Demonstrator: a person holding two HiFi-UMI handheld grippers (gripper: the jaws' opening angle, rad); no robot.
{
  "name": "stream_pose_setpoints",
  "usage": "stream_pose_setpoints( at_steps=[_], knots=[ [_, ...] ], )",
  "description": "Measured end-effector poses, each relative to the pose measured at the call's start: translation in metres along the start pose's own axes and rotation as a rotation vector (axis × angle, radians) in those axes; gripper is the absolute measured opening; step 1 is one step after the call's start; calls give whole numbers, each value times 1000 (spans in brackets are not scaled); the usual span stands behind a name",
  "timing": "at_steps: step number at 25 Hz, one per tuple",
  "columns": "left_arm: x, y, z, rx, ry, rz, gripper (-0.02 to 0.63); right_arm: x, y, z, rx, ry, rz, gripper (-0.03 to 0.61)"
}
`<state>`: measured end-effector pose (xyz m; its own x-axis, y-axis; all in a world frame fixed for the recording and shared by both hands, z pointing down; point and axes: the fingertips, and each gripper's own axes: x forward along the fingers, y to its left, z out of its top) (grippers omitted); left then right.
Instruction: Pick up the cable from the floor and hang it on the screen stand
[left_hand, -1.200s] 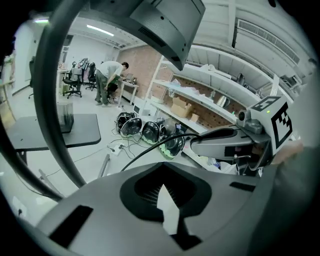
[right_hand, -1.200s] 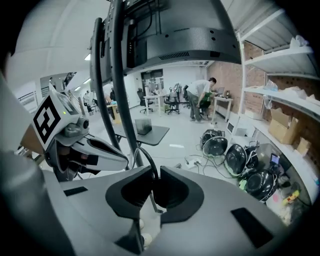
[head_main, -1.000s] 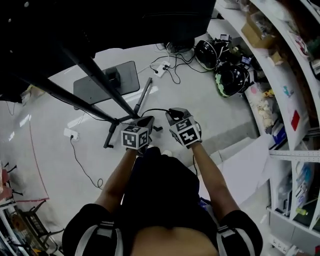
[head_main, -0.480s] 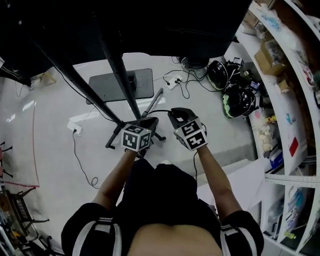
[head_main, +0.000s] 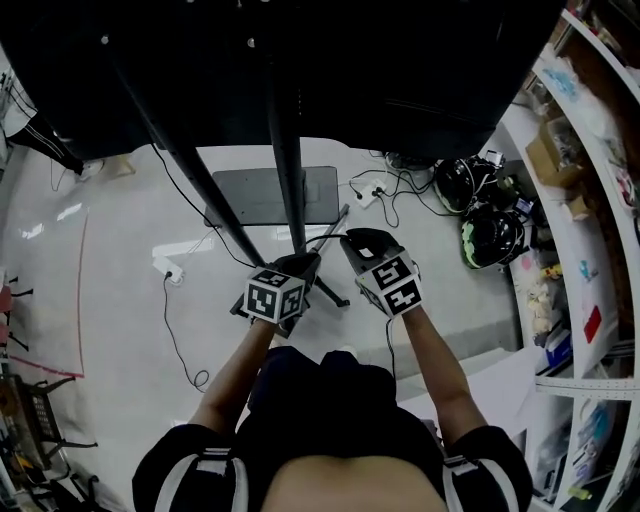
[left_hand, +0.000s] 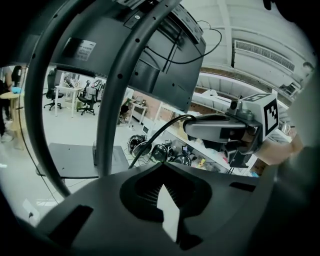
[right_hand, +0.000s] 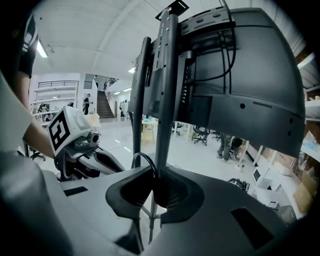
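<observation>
Grey right tongs (right_hand: 154, 173) are closed on the black cable (right_hand: 143, 156). In the right gripper view the cable sits pinched at their tip, arcs up and to the left, then drops behind the left jaw's rim. A thin strand hangs on below through the slit between the jaws.

The left tongs (left_hand: 161, 167) are drawn together, with only a narrow pale slit behind the tip. In the left gripper view the cable comes down from the right tongs at centre right. It slips behind the rim just left of the tip, so a pinch there cannot be made out.

In the head view both tongs sit side by side at centre frame, well above the floor (head_main: 120, 270). Their marker cubes (head_main: 275, 297) face the camera, and a short loop of cable bridges the two tips.

Just beyond them stands the screen stand (head_main: 285, 150). Its dark upright post runs to the top of the frame, a slanted leg lies to its left, and a flat grey base plate (head_main: 240, 195) rests on the floor. The screen (head_main: 380, 60) fills the upper frame as a black mass.

At the right edge, curved shelves (head_main: 590, 200) hold boxes. Two dark helmets (head_main: 490, 237) and a white power strip (head_main: 375, 193) with tangled leads lie on the floor beside them.
</observation>
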<state>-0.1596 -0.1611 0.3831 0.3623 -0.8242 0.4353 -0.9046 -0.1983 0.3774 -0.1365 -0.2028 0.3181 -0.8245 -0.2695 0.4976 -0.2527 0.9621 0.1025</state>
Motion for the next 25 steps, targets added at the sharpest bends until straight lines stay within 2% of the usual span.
stream_pose_setpoints(
  at_steps=[8,17,25],
  knots=[
    [-24,2,55,26,-64,-42,3,-10,-13,68,-101,-73,-23,60],
    [-59,-7,117,131,-107,-96,3,-23,-21,143,-203,-142,-29,60],
    [-59,-29,168,251,-164,-152,3,-63,-51,206,-312,-181,-119,60]
  ],
)
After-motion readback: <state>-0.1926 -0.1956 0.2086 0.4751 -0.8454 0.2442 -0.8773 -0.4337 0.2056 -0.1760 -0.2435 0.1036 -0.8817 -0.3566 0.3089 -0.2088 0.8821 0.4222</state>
